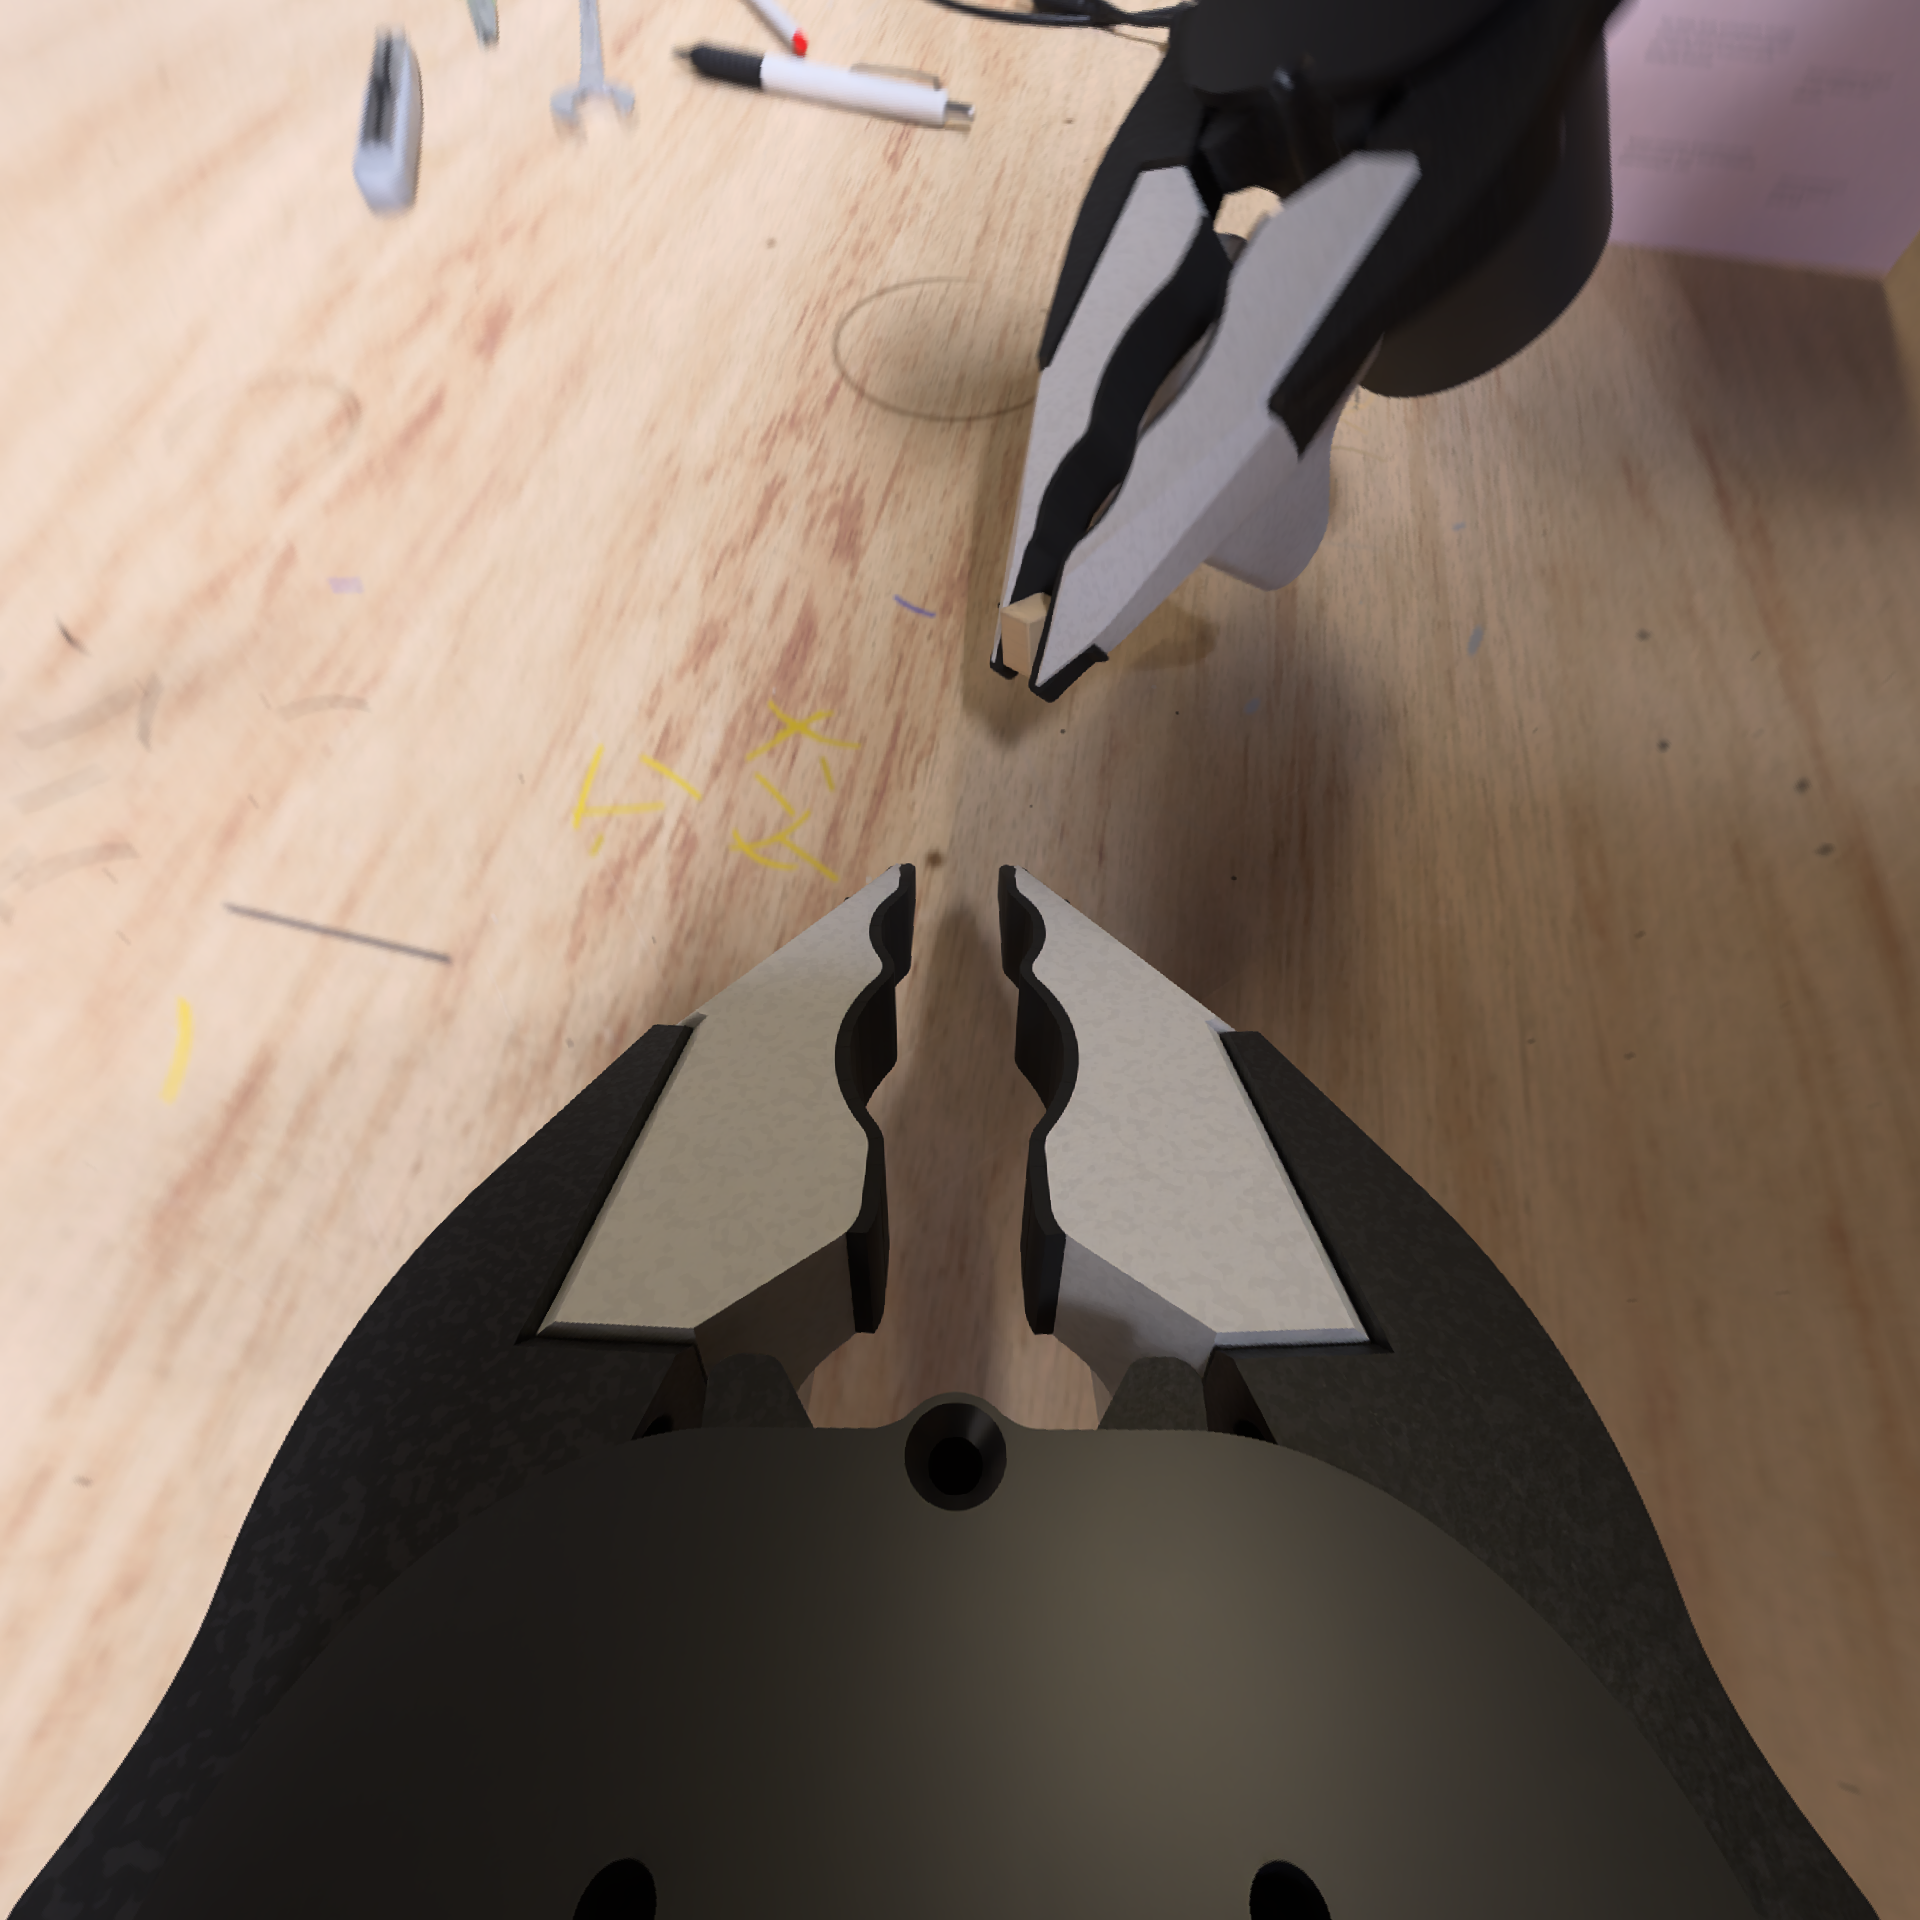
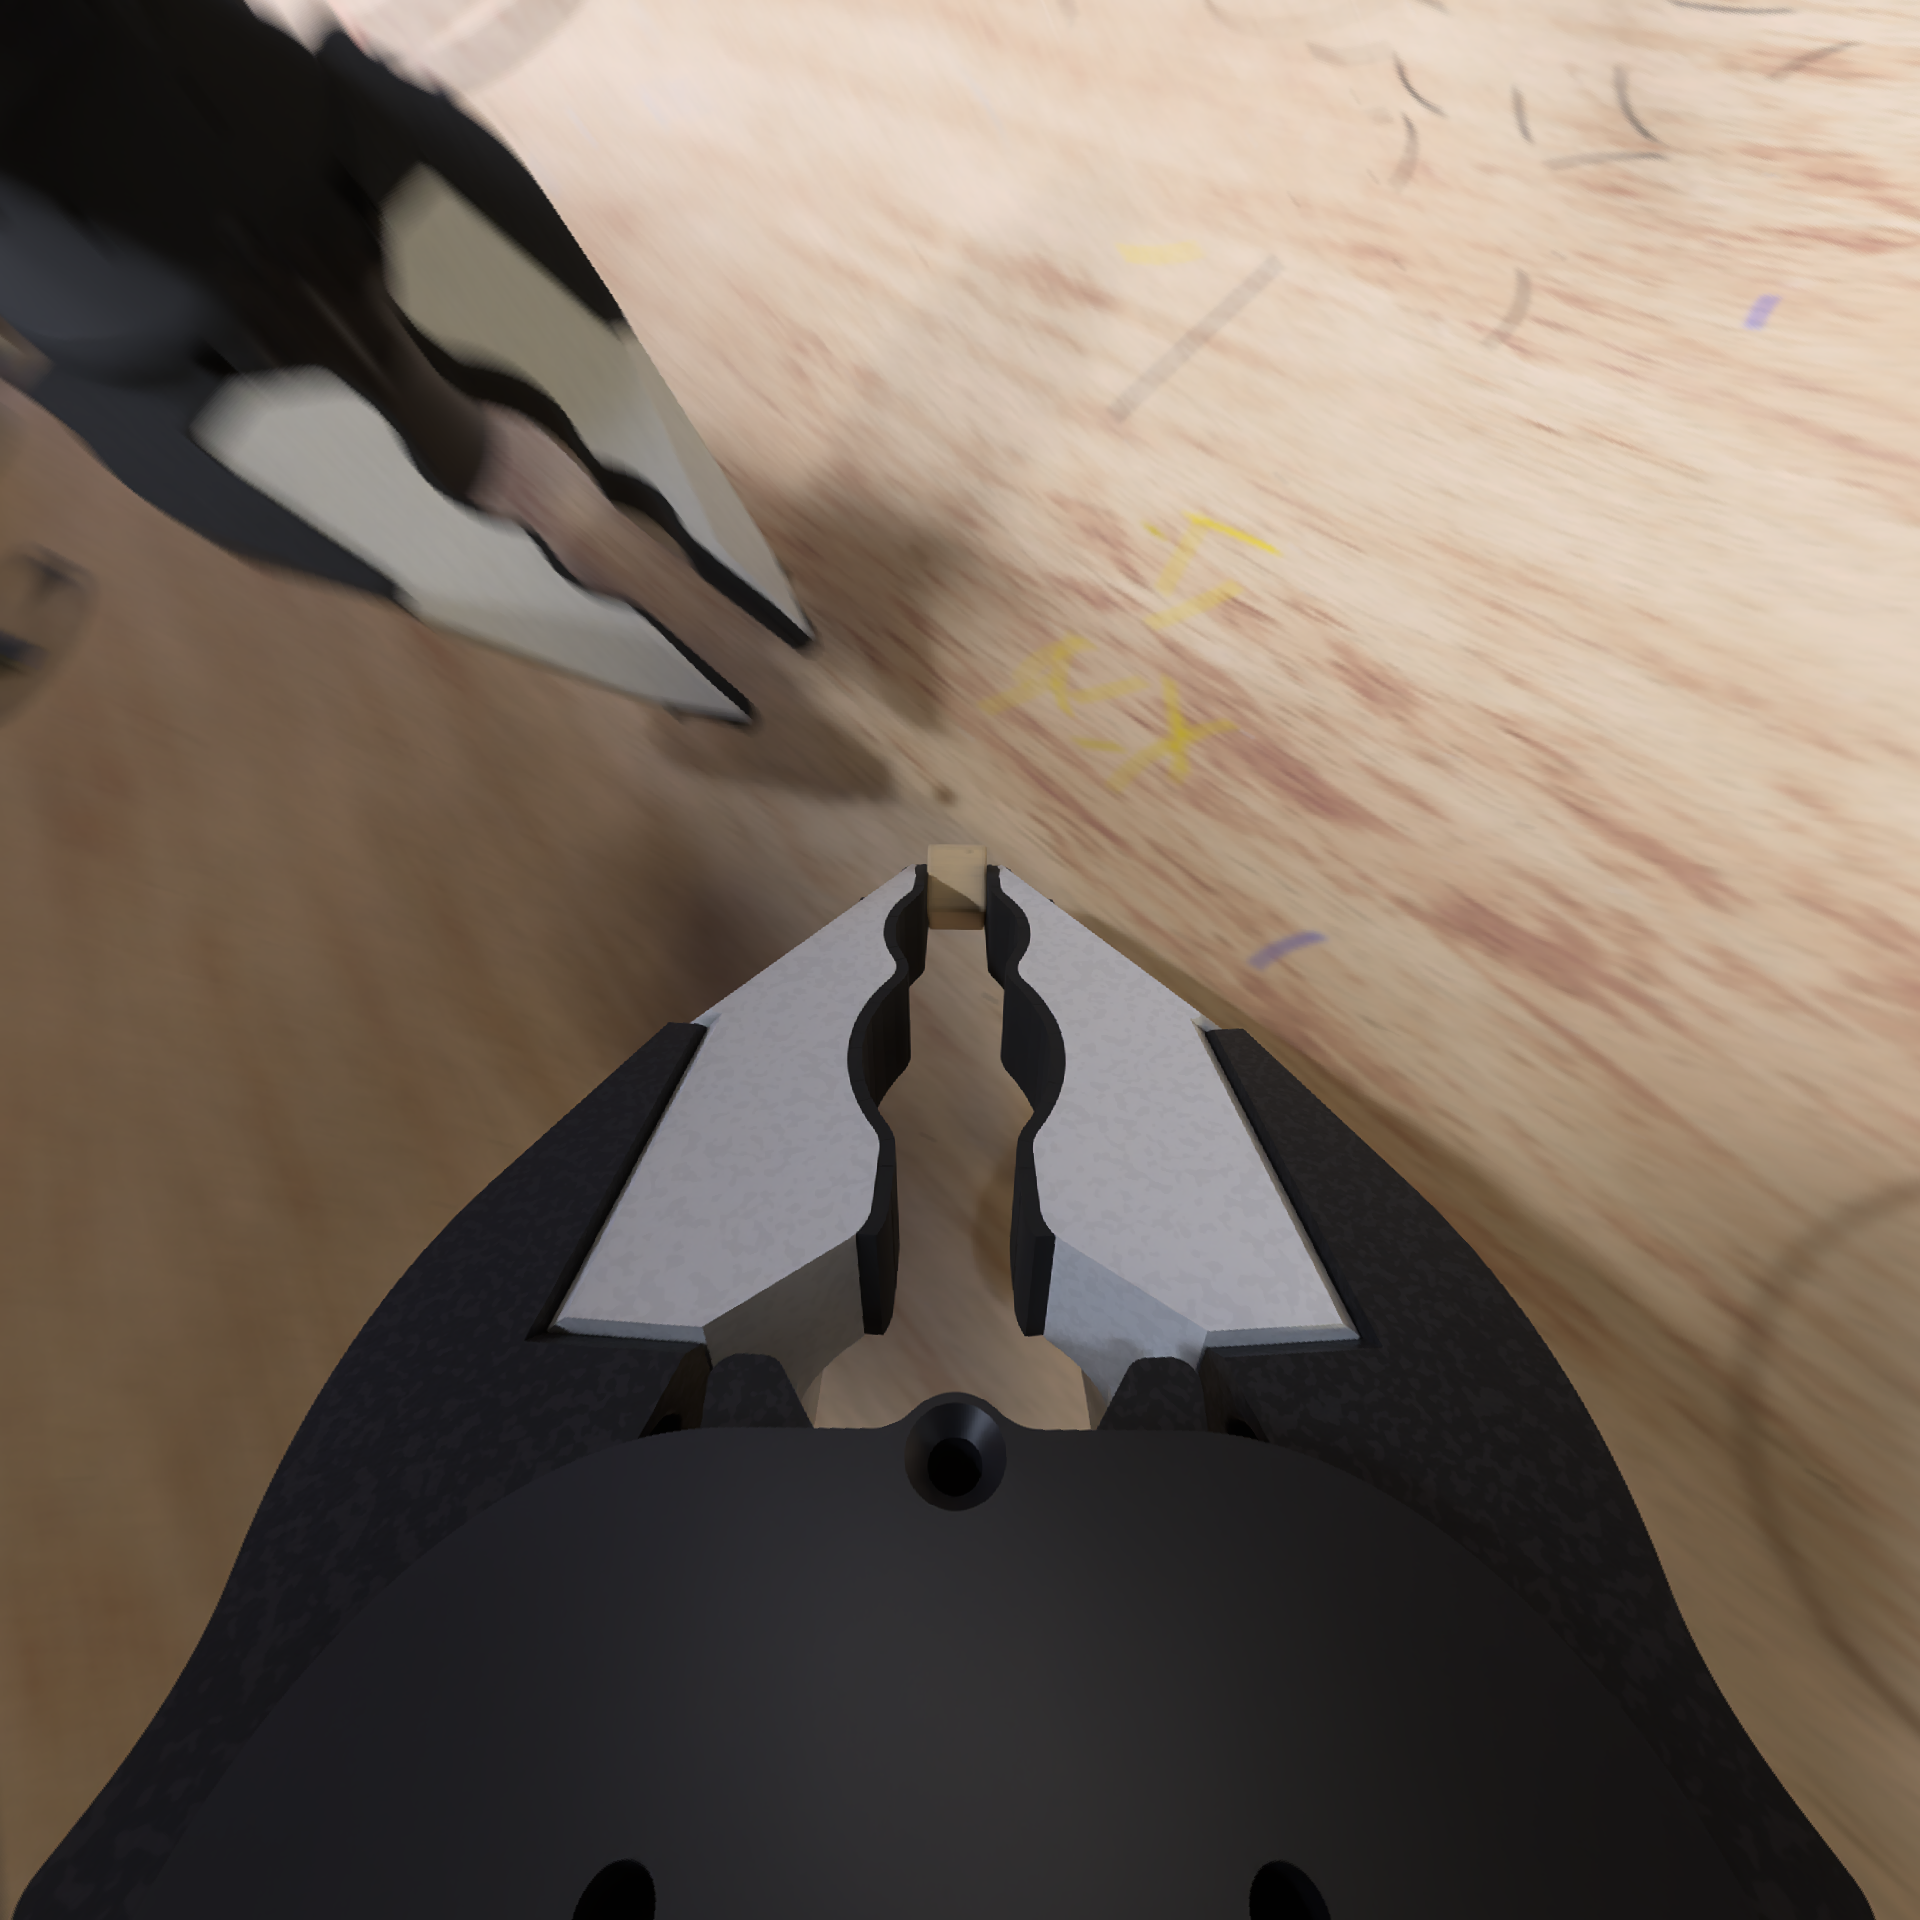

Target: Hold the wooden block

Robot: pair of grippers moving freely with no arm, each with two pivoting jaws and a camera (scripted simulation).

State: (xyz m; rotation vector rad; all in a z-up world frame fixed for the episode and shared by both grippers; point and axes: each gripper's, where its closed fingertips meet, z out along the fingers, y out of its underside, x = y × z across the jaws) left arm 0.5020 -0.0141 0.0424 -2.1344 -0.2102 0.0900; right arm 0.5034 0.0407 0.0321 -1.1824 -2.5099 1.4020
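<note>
Wooden block (image 2: pixel 955 885) upright between fingertips (image 2: pixel 906 902)

A scuffed, pen-marked wooden tabletop (image 1: pixel 416 520) is carrying a white marker (image 1: pixel 831 81), a small wrench (image 1: pixel 590 88), a grey stapler-like object (image 1: pixel 390 120) and a pink box (image 1: pixel 1766 135).

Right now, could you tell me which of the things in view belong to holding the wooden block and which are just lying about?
For the job:
wooden block
right gripper, closed on the block at its fingertips
left gripper, open and empty

Lying about:
white marker pen
small spanner
grey stapler-like object
pink box
wooden table
</note>
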